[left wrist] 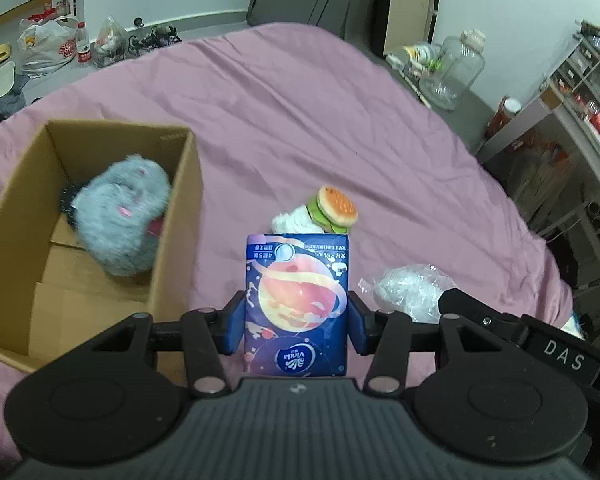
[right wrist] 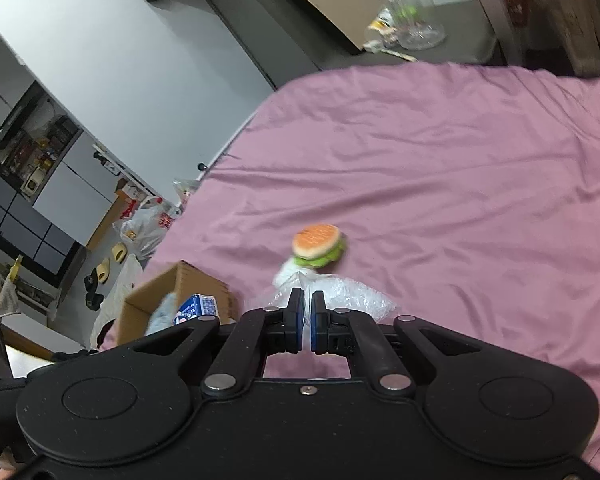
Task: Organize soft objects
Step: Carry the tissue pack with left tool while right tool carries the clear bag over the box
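Note:
My left gripper [left wrist: 297, 312] is shut on a blue tissue pack [left wrist: 296, 276] with a planet print, held upright above the pink bed sheet [left wrist: 300, 120]. Just left of it stands an open cardboard box [left wrist: 178, 216] with a grey fluffy plush [left wrist: 120, 216] inside. Beyond the pack lie a burger plush [left wrist: 336, 210] and a white crumpled soft item [left wrist: 294, 220]. A crinkled clear plastic bag [left wrist: 408, 288] lies to the right. My right gripper [right wrist: 307, 312] is shut, its tips over that plastic bag [right wrist: 352, 296], with the burger plush [right wrist: 318, 246] just beyond. Whether it pinches the plastic is unclear.
The bed's far half is bare pink sheet [right wrist: 460, 160]. On the floor at the left lie bags [left wrist: 46, 46], a bottle [left wrist: 83, 42] and slippers [right wrist: 118, 254]. A glass jar [left wrist: 456, 72] stands on a grey table at the right, next to shelving [left wrist: 572, 112].

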Action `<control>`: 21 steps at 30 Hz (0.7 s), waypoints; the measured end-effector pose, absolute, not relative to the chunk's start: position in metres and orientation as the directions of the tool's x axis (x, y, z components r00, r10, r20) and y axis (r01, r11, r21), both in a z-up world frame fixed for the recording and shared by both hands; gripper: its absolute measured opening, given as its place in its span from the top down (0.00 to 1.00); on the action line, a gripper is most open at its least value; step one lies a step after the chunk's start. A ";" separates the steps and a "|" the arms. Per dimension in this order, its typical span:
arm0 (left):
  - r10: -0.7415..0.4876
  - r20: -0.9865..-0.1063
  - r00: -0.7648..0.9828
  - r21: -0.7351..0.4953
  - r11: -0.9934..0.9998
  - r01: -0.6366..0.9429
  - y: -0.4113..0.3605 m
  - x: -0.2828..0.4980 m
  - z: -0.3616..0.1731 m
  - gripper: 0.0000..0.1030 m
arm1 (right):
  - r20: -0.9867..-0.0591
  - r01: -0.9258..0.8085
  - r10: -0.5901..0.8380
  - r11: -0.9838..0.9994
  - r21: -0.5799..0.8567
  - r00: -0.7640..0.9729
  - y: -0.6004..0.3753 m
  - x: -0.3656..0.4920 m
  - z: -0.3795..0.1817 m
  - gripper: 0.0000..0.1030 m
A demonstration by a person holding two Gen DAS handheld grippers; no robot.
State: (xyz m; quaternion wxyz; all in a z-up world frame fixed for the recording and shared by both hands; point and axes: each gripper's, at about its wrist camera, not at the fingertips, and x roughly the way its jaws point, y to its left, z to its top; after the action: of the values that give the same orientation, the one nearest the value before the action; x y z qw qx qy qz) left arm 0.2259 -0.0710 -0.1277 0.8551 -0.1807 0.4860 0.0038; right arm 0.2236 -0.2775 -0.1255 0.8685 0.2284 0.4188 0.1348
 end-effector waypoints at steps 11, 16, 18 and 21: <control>-0.169 -0.799 0.577 -0.342 0.917 -0.204 -0.024 0.209 -0.105 0.52 | -0.637 -0.110 0.436 0.868 0.484 0.636 -0.231 0.215 -0.093 1.00; -0.164 -0.792 0.588 -0.354 0.908 -0.223 0.006 0.202 -0.102 0.52 | -0.648 -0.125 0.431 0.877 0.463 0.628 -0.208 0.214 -0.092 1.00; -0.161 -0.790 0.592 -0.355 0.907 -0.227 0.015 0.200 -0.101 0.52 | -0.661 -0.119 0.426 0.882 0.457 0.618 -0.205 0.214 -0.096 1.00; -0.162 -0.785 0.597 -0.357 0.907 -0.224 0.026 0.197 -0.099 0.52 | -0.718 -0.060 0.387 0.898 0.436 0.579 -0.203 0.214 -0.112 0.92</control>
State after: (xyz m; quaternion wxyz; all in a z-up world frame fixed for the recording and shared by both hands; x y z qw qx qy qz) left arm 0.1973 0.0256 -0.0992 0.8674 -0.2151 0.4483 0.0179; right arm 0.2137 -0.2035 -0.1117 0.8688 0.1857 0.4406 0.1286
